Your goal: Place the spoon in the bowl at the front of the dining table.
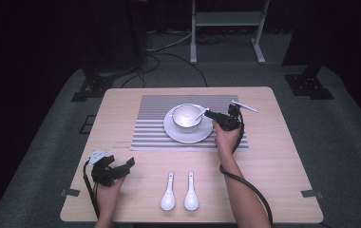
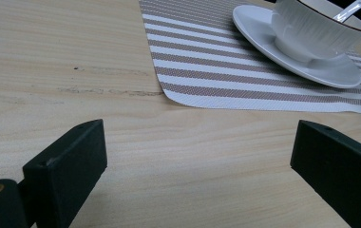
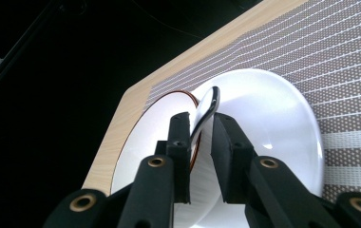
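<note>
Metal spoon point(image 3: 206, 108) sits clamped by its handle between the jaws of the right hand-held gripper point(image 3: 200, 124), which are drawn in until only the thin handle separates them. The spoon's handle leans over the rim of a white bowl point(image 1: 186, 117), its other end down inside the bowl. In the high view the right hand-held gripper point(image 1: 208, 113) is at the bowl's right edge, pointing left, with the person's right hand point(image 1: 226, 136) behind it over the striped placemat point(image 1: 152, 128).

Bowl stands on a white saucer point(image 1: 188, 137), centred on it; the saucer rests on the placemat, toward the far middle of the desk point(image 1: 273, 152). The bowl has a thin dark rim line and ribbed sides, seen in the left gripper view point(image 2: 311, 35).

Left hand-held gripper point(image 1: 130, 164) lies low at the near left part of the desk, held in the left hand point(image 1: 107, 190). Its jaws stand wide apart with nothing between them; bare wood shows in the gap. It is well apart from the bowl.

Two white ceramic spoons point(image 1: 179, 192) lie side by side on the near edge of the desk, handles pointing away from the person, untouched by either gripper.
</note>
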`<state>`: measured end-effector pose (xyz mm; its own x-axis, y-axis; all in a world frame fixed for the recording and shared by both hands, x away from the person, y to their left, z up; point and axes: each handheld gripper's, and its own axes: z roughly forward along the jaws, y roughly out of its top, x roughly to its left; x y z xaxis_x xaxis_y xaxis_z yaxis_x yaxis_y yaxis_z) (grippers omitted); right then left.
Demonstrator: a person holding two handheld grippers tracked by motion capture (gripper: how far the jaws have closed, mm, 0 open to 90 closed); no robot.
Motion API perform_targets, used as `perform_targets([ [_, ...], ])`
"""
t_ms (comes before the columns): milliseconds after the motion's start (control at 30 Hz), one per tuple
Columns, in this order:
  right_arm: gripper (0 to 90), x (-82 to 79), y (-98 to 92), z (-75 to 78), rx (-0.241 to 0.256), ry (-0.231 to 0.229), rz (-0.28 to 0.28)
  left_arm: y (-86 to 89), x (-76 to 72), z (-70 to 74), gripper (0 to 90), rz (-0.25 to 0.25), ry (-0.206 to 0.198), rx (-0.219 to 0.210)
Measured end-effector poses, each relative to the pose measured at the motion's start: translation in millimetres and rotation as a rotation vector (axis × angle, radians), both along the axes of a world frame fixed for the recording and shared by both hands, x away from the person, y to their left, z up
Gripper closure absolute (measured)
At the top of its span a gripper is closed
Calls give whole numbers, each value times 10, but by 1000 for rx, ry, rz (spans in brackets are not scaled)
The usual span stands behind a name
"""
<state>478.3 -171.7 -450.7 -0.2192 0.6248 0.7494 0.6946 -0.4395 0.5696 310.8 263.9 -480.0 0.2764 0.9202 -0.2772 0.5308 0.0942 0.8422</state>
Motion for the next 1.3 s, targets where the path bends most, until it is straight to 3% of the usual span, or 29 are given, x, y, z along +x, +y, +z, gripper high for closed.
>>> perform_targets([
  [533, 617, -167, -65, 5, -54, -8, 42, -5, -2, 1, 35, 4, -1, 4],
  [900, 497, -293, -131, -2, -60, -3, 78, -2, -5, 0, 34, 12, 1, -2],
  [1300, 464, -428, -163, -90, -61, 4, 116, -3, -8, -1, 35, 13, 1, 0],
])
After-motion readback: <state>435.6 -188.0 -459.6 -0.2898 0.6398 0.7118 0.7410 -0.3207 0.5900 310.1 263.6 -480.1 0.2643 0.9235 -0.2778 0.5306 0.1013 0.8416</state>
